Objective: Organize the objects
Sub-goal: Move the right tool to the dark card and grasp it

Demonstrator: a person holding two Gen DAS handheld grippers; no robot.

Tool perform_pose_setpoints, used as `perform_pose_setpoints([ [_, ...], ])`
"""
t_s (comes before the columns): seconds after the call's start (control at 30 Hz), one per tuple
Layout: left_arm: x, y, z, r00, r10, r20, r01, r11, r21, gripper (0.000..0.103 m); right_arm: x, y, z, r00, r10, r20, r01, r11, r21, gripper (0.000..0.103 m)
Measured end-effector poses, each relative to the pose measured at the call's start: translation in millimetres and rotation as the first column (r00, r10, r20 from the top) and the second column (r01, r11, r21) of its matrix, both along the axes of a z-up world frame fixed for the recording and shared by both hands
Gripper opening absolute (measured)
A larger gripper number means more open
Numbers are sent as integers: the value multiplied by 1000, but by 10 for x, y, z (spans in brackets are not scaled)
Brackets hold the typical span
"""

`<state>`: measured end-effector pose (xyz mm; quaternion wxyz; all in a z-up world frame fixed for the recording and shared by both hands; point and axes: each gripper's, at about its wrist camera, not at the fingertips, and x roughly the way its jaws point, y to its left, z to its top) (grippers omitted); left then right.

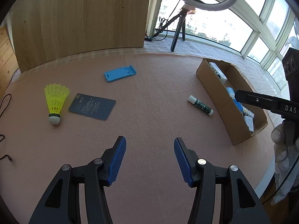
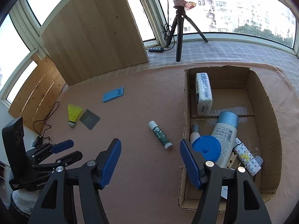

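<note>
Above the pink surface (image 1: 149, 97), I am holding both the left tongs (image 1: 150, 160) and right tongs (image 2: 150, 163) open, gripping nothing; the glue stick (image 2: 160, 135) is lying just left of the cardboard box (image 2: 269, 123).

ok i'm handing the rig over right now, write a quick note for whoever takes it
Left gripper: open, empty, above the pink mat.
Right gripper: open, empty, at the cardboard box's near left edge.
Done: in the box are a tissue pack, a lotion bottle, a blue lid, a patterned tube and a few smaller bits.
Left, loose on the mat: glue stick beside the box, blue phone stand, dark card, yellow shuttlecock.
</note>
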<state>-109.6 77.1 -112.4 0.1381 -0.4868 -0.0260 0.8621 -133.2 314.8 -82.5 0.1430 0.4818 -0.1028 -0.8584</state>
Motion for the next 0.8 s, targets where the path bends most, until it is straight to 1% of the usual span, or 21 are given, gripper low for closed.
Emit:
perform_pose_setpoints([
  [0.17,153,-523,-30,996,84,10,-84,996,7,57,-259,-519,-96,994,105,31,-105,994,-20,62],
  [0.3,261,-866,-48,990,142,14,-142,990,11,57,-499,-893,-172,984,171,49,-170,985,-19,62],
  [0.37,310,-1015,-51,986,168,16,-169,986,14,57,-610,-1081,-225,977,204,55,-205,979,2,62],
  [0.5,434,-1272,-11,977,215,10,-215,977,13,57,-804,-1420,-342,961,265,74,-268,963,33,62],
  [0.67,518,-1498,-8,966,260,12,-260,965,20,57,-1010,-1756,-500,940,324,104,-329,944,31,62],
  [0.8,558,-1634,-40,959,282,28,-283,958,42,57,-1160,-1945,-643,925,352,141,-358,934,16,62],
])
